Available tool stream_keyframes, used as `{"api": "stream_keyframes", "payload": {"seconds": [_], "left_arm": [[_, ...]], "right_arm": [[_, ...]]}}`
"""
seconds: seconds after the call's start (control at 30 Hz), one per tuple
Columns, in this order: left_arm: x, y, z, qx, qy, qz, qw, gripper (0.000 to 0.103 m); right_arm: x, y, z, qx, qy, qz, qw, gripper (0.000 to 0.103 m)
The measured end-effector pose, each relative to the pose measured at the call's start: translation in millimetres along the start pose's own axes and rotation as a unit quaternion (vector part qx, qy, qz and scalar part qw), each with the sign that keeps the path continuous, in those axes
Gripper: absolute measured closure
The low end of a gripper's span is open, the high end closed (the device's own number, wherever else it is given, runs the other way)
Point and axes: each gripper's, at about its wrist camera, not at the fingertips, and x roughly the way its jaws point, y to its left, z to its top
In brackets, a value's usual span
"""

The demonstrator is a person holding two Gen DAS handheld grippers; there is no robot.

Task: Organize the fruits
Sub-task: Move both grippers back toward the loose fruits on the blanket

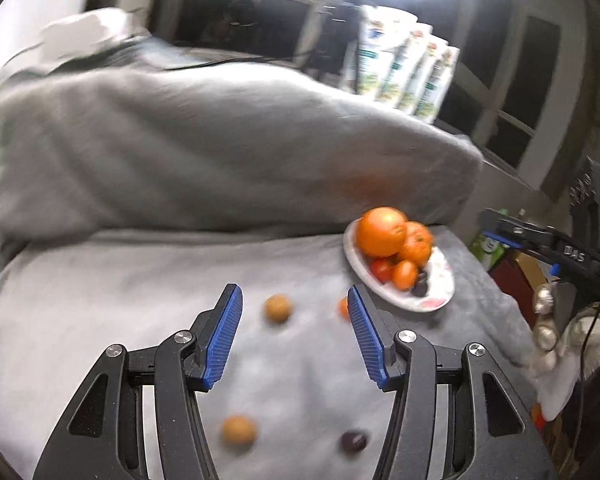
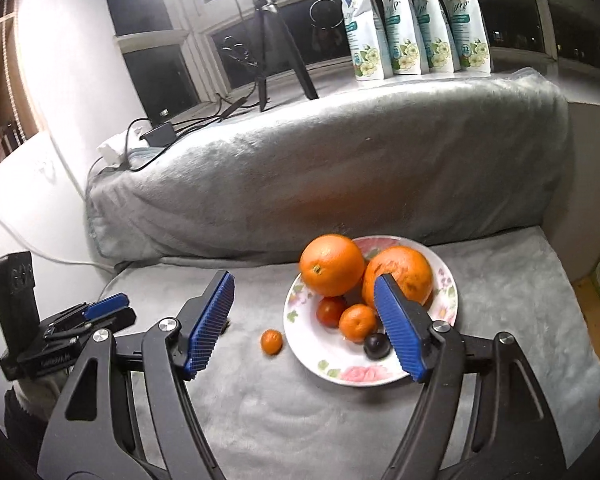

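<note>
We have six fruits on the plate (image 2: pixel 446 280); small orange (image 2: pixel 271 341), two brown fruits (image 1: pixel 277 308), dark plum (image 1: pixel 354 441) left; both jaws open, empty

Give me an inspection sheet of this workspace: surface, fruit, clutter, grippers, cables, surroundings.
Surface: grey fleece blanket over a seat and its backrest.
Job's things: floral plate holding two large oranges, a tangerine, a tomato and a dark plum. Loose on the blanket: a small tangerine, two tan round fruits and another dark plum.
Clutter: four refill pouches on the sill.
Grippers: left gripper and right gripper both have open, empty jaws.
Cables: dark leads and an adapter on top of the backrest.
Surroundings: tripod, dark windows, bright lamp.
</note>
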Motion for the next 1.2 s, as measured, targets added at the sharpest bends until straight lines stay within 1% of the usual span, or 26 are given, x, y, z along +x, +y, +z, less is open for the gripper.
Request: {"api": "stream_keyframes", "payload": {"seconds": [0.13, 0.17, 0.2, 0.23, 0.3, 0.37, 0.47, 0.57, 0.7, 0.87, 0.97, 1.2], "left_arm": [[-13, 25, -22, -0.025, 0.004, 0.027, 0.9993, 0.049], [-16, 29, -28, -0.027, 0.007, 0.035, 0.9990, 0.049], [-19, 30, -34, -0.025, 0.008, 0.041, 0.9988, 0.049], [-21, 31, -39, -0.022, 0.010, 0.050, 0.9984, 0.049], [-25, 29, -47, -0.019, 0.007, 0.064, 0.9977, 0.049], [-28, 27, -55, -0.017, 0.005, 0.069, 0.9974, 0.049], [-32, 20, -63, -0.015, 0.002, 0.079, 0.9968, 0.049], [-34, 15, -67, -0.012, 0.001, 0.084, 0.9964, 0.049], [-34, 6, -72, 0.002, 0.003, 0.096, 0.9954, 0.049], [-35, 4, -78, 0.002, 0.004, 0.102, 0.9948, 0.049], [-36, 5, -80, -0.001, 0.003, 0.100, 0.9950, 0.049], [-32, 7, -83, -0.007, 0.010, 0.092, 0.9957, 0.049]], "right_arm": [[-7, 13, -16, -0.030, 0.008, 0.003, 1.000, 0.027], [-8, 17, -21, -0.040, 0.011, 0.003, 0.999, 0.026], [-9, 23, -26, -0.054, 0.015, 0.002, 0.998, 0.019], [-10, 28, -30, -0.064, 0.018, -0.001, 0.998, 0.015], [-11, 40, -40, -0.087, 0.019, -0.012, 0.996, 0.015], [-10, 51, -50, -0.107, 0.022, -0.019, 0.994, 0.014], [-11, 64, -65, -0.125, 0.027, -0.020, 0.992, 0.013], [-12, 75, -78, -0.136, 0.029, -0.017, 0.990, 0.009], [-15, 85, -88, -0.145, 0.025, -0.010, 0.989, 0.009], [-11, 93, -96, -0.140, 0.024, 0.002, 0.990, 0.009], [-9, 96, -101, -0.138, 0.022, 0.007, 0.990, 0.009], [4, 104, -109, -0.141, 0.040, 0.027, 0.989, 0.009]]}}
